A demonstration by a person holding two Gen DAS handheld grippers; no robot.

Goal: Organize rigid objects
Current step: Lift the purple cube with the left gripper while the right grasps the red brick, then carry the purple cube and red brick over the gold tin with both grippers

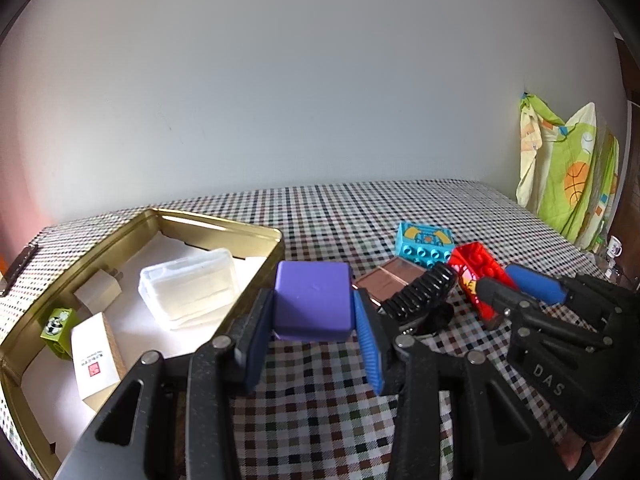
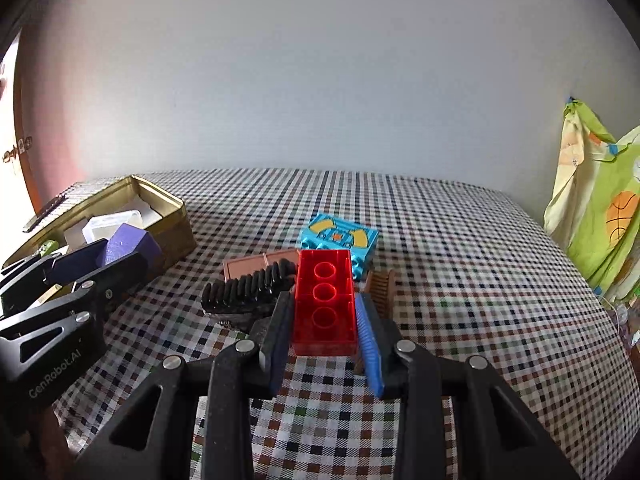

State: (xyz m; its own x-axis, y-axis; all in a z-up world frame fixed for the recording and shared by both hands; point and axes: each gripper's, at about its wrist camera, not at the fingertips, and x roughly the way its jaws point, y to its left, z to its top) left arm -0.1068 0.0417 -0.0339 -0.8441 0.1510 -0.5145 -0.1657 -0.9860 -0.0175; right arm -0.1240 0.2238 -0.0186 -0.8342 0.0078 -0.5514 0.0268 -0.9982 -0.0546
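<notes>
My left gripper [image 1: 314,308] is shut on a purple block [image 1: 313,300] and holds it above the checked cloth, just right of the gold tin [image 1: 224,227]. The block also shows in the right wrist view [image 2: 128,244] beside the tin [image 2: 172,216]. My right gripper [image 2: 324,308] is shut on a red toy brick [image 2: 324,300], underside up; the brick also shows in the left wrist view [image 1: 478,276]. A blue toy brick [image 2: 340,238], a black comb [image 2: 248,284] and a brown flat case [image 2: 256,262] lie on the cloth ahead.
The tin holds a clear plastic box [image 1: 188,286], a white charger [image 1: 98,290], a green brick [image 1: 58,326] and a white card box [image 1: 96,360]. A brown brush [image 2: 382,286] lies behind the right finger. A green patterned cloth [image 2: 600,208] hangs at the right.
</notes>
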